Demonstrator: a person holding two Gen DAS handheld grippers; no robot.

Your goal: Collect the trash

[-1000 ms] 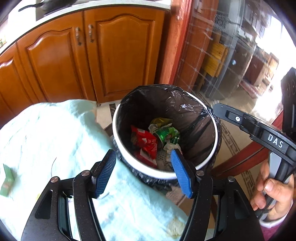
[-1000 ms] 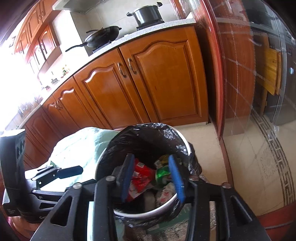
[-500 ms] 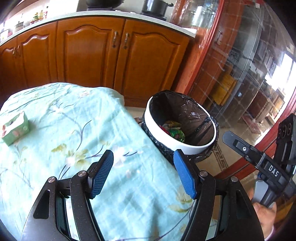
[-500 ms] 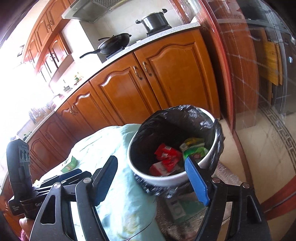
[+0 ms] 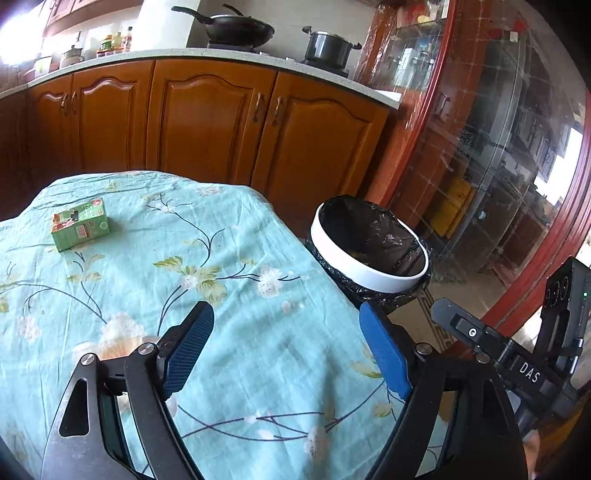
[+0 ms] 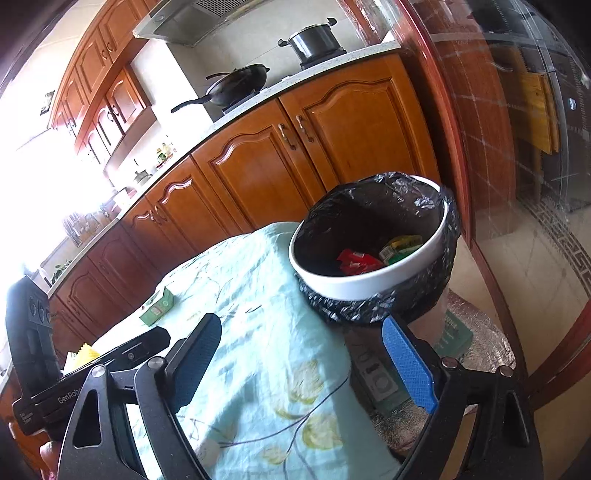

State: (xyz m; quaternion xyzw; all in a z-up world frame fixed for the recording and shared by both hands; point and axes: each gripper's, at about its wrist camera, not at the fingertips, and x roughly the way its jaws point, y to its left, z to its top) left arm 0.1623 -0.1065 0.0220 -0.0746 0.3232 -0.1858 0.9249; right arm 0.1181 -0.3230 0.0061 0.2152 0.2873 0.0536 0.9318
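A white bin (image 5: 369, 275) (image 6: 369, 286) lined with a black bag stands beside the table's right end, with red and green wrappers (image 6: 373, 256) inside. A small green carton (image 5: 80, 223) (image 6: 157, 307) lies on the floral tablecloth (image 5: 229, 280) (image 6: 266, 332) at the far left. My left gripper (image 5: 286, 352) hovers over the cloth, jaws opening, nothing between them. My right gripper (image 6: 310, 363) hangs over the table's edge near the bin, jaws opening and empty. Each gripper shows at the edge of the other's view.
Wooden kitchen cabinets (image 5: 207, 125) run behind the table, with a wok (image 5: 236, 27) and a pot (image 5: 327, 46) on the counter. A glass-fronted red cabinet (image 5: 498, 166) stands right of the bin. Something yellow (image 6: 84, 352) lies at the table's left edge. Flat packaging (image 6: 380, 376) sits under the bin.
Both grippers have drawn back from over the bin toward the table and their jaws have spread wider. The green carton has come into fuller view.
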